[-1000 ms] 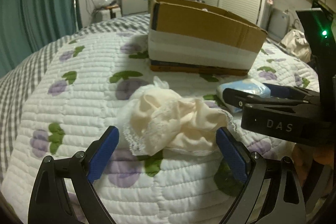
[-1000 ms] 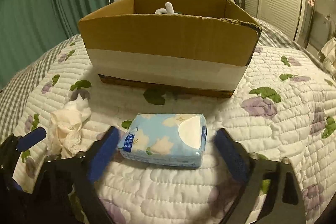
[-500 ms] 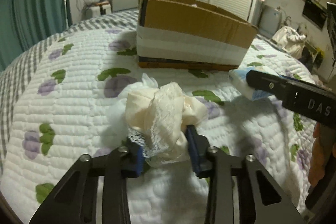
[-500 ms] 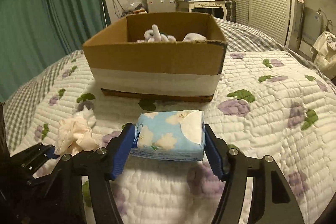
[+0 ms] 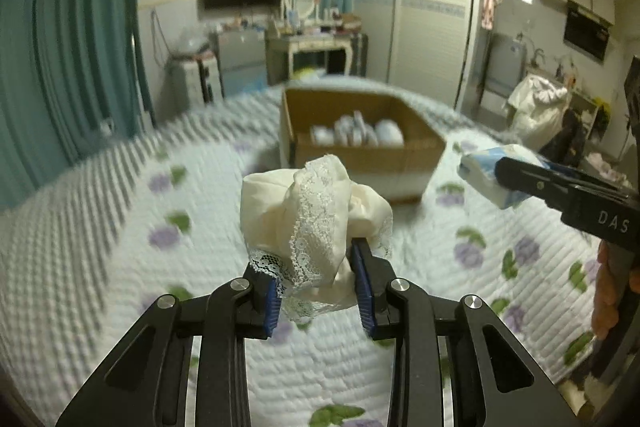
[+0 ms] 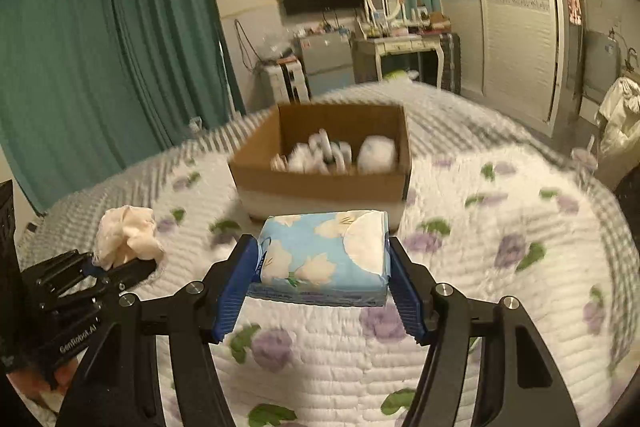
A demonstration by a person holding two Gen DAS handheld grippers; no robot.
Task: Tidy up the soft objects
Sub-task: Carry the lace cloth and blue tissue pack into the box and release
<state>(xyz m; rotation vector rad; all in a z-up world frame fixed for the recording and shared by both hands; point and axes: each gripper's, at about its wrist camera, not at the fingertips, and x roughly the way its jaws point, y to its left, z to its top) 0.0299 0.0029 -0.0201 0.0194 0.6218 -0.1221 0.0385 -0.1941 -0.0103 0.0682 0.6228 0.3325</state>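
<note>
The white quilted bedspread with purple flowers and green leaves (image 6: 500, 211) fills the space under both my tools, and its grey-checked border runs along the far edge. Toward that far edge sits the open brown cardboard box with a white band round its base (image 6: 320, 183), and blurred white soft items (image 6: 332, 155) lie inside it against its right half. I hold both tools above the quilt on the near side of the box. My right gripper (image 6: 320, 287) has its blue pads pressed against the two short sides of a light blue plastic tissue pack printed with cream flowers (image 6: 324, 259), which lies level between them. My left gripper (image 5: 318, 291) is closed down on the lower part of a crumpled cream cloth with white lace trim (image 5: 312, 215); the cloth bunches up above the pads and a lace edge hangs below them.
</note>
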